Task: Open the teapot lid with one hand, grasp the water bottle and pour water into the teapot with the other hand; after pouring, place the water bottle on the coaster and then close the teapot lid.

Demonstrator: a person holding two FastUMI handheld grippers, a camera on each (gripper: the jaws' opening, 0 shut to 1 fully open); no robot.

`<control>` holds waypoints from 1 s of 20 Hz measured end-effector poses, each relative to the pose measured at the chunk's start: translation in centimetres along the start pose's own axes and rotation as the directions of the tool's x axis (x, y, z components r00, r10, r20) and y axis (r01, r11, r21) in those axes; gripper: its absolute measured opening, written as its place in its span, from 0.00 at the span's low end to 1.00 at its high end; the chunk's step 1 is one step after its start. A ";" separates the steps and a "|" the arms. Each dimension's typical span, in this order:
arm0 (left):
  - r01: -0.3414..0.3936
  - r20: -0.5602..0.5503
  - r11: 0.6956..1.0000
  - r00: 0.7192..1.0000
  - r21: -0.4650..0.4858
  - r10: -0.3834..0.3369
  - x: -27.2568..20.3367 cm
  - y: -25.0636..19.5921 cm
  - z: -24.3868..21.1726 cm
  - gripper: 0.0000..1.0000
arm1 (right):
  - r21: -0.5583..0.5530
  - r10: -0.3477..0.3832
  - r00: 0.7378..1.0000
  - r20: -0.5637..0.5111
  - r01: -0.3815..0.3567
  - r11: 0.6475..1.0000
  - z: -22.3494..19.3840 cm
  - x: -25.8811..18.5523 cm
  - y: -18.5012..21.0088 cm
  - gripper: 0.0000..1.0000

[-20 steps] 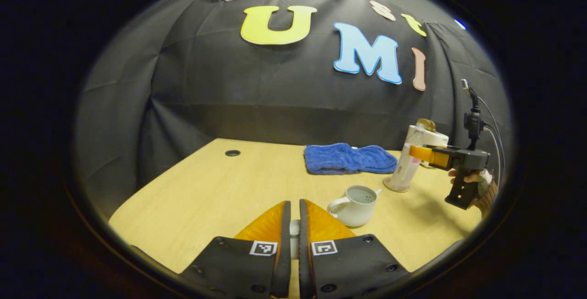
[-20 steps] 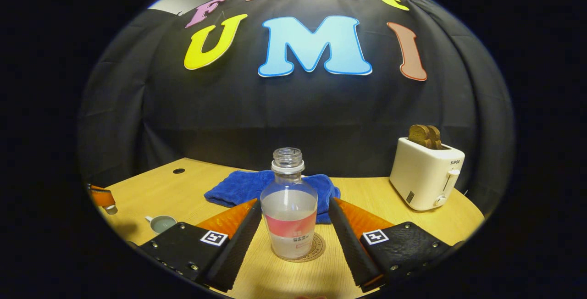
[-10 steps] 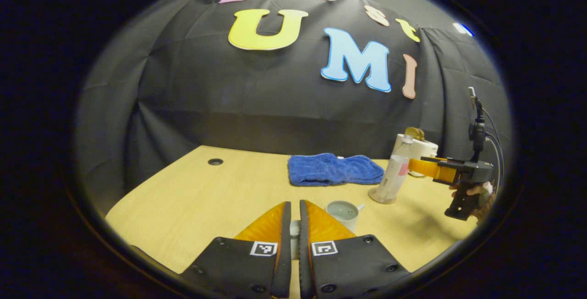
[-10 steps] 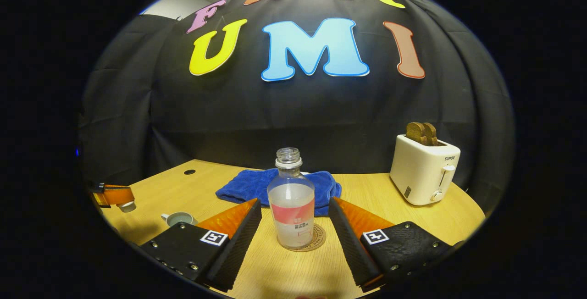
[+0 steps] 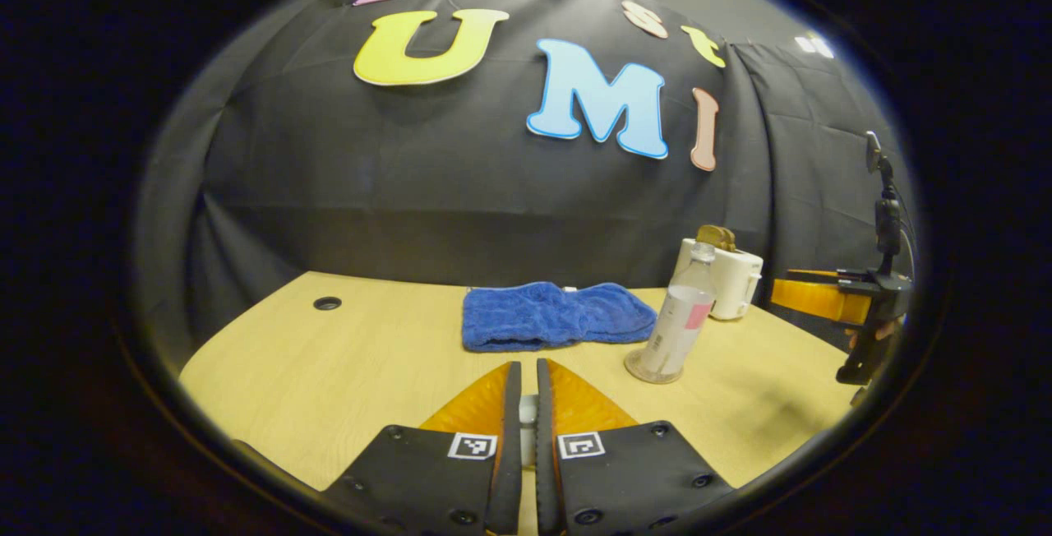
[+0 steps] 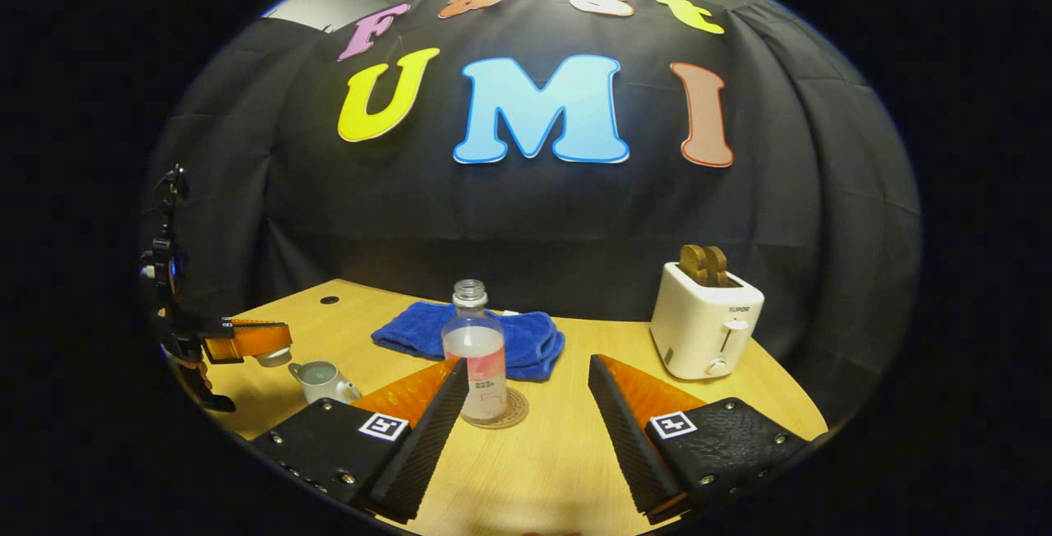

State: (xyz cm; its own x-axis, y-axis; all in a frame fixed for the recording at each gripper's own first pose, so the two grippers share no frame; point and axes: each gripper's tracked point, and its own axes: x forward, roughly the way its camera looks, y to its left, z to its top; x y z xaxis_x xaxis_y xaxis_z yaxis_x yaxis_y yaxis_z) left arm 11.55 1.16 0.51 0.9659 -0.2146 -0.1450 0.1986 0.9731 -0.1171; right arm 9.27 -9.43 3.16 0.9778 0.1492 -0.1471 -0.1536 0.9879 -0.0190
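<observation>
The uncapped water bottle [image 6: 475, 355], partly full with a pink label, stands upright on the round coaster [image 6: 503, 418]. My right gripper [image 6: 524, 360] is open and drawn back from it, with nothing between its fingers. At the left sits the small white teapot [image 6: 325, 380] with its top uncovered. Above it, my left gripper [image 6: 279, 343] holds the white teapot lid [image 6: 273, 358]. In the left gripper view my left gripper [image 5: 527, 365] is shut, a bit of the lid [image 5: 527, 419] showing between its fingers. The bottle [image 5: 678, 322] stands ahead to the right, the right gripper [image 5: 781, 289] beyond it.
A folded blue towel [image 6: 468, 335] lies behind the bottle near the back wall. A white toaster [image 6: 707, 322] with bread in its slots stands at the back right. A cable hole [image 5: 327, 303] marks the wooden table [image 5: 329, 371] at the far left.
My right gripper has backed away from the bottle, which stays on the coaster. My left gripper, still shut on the lid, has swung so the teapot dropped out of its view.
</observation>
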 end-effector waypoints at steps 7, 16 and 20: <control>0.002 -0.019 1.000 1.000 0.022 -0.002 3.1 -1.7 -0.9 0.14 | 0.086 -0.106 0.994 -0.021 0.107 0.991 -0.9 -1.8 -8.3 0.91; -0.053 -0.030 0.995 0.998 0.079 0.056 5.1 -2.1 -2.6 0.13 | 0.061 -0.138 0.990 -0.039 0.140 0.988 -2.4 -2.6 -11.8 0.91; -0.066 -0.025 0.996 0.997 0.066 0.067 5.1 -2.1 -2.6 0.14 | 0.070 -0.116 0.993 -0.034 0.118 0.991 -2.3 -2.1 -11.2 0.91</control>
State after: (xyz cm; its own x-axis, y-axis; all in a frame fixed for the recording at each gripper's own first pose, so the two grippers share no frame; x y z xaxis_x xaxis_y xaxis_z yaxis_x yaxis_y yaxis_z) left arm 15.63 -2.26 -2.57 0.9726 -0.1506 -0.1768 0.1453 0.9885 -0.0427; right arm 8.58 -20.89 1.43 0.9836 0.0320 -0.1777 -0.0266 0.9991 0.0329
